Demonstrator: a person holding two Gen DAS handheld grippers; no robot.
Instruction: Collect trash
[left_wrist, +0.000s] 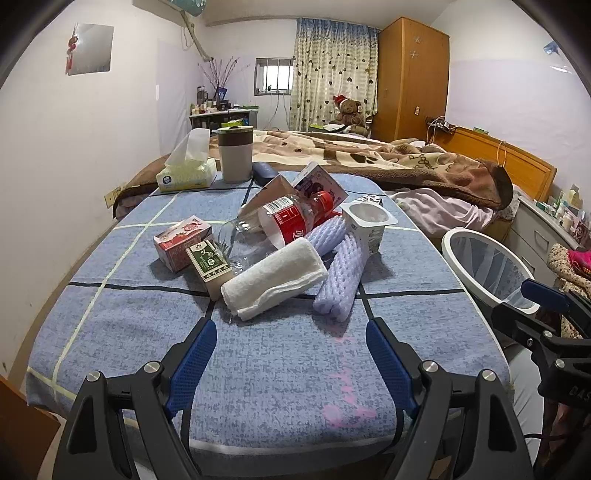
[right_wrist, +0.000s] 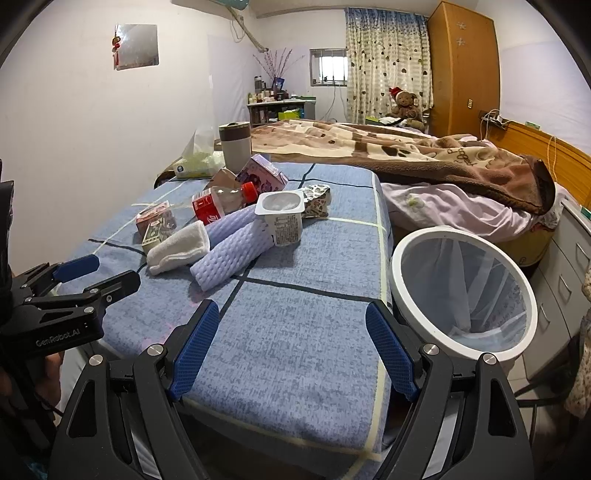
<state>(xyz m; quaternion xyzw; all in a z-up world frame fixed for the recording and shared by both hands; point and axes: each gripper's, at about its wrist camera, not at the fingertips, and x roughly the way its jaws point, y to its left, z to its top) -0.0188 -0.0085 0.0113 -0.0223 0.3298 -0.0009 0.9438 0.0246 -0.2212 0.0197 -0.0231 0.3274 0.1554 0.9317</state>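
— What's ahead of me on the worktop?
— A heap: the folded towel nearest, the foam sleeves to its right, the bottle lying behind it, the yogurt cup farther right.
— And the bin?
— Off the worktop's right edge. The tissue box and lidded cup stand at the far end.

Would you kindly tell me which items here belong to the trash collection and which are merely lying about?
For the job: plastic bottle, yogurt cup, foam sleeves, small cartons, white bin.

Lying about: tissue box, lidded cup, blanket, teddy bear.
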